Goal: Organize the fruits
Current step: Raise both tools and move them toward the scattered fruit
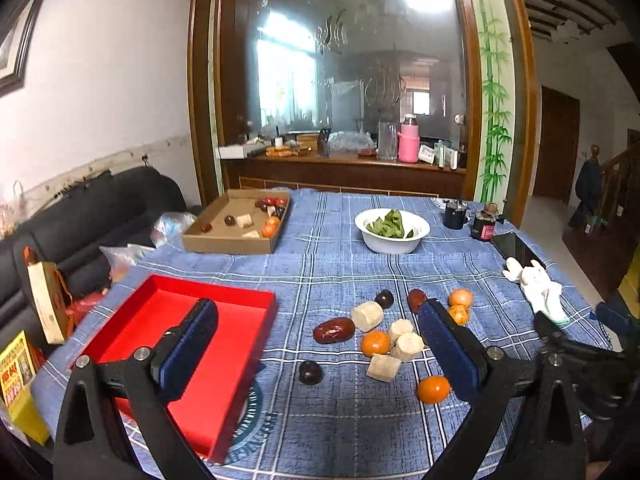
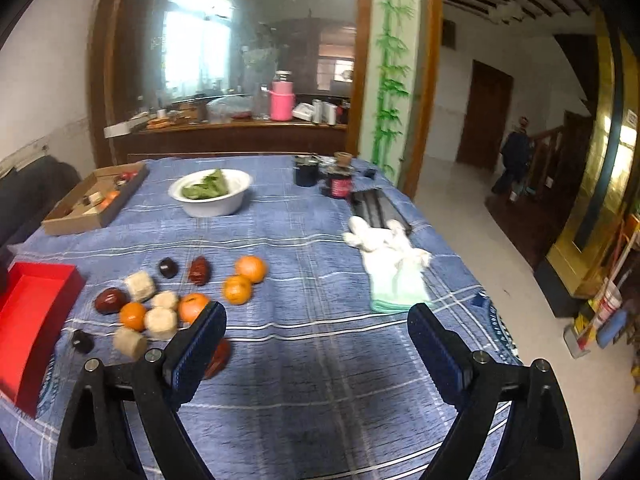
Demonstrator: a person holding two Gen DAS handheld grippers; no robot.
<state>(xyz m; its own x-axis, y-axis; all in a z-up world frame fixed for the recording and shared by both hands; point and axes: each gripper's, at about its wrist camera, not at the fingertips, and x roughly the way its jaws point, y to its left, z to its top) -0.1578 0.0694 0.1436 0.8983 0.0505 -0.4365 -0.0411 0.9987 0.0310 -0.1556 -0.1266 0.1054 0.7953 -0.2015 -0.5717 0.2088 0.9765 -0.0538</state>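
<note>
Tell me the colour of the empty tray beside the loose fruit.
Bright red tray, clearest in the left wrist view.

A home dining room — sofa (image 1: 92, 208), sideboard (image 1: 344, 172), staircase (image 2: 548, 148).

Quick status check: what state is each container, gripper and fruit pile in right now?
Left gripper: open, holding nothing.
Right gripper: open, holding nothing.
Shallow red tray: empty.
Brown cardboard box: partly filled with fruit.
White bowl: holds green leaves.
Loose fruit pile: unsorted on the blue plaid tablecloth.
</note>
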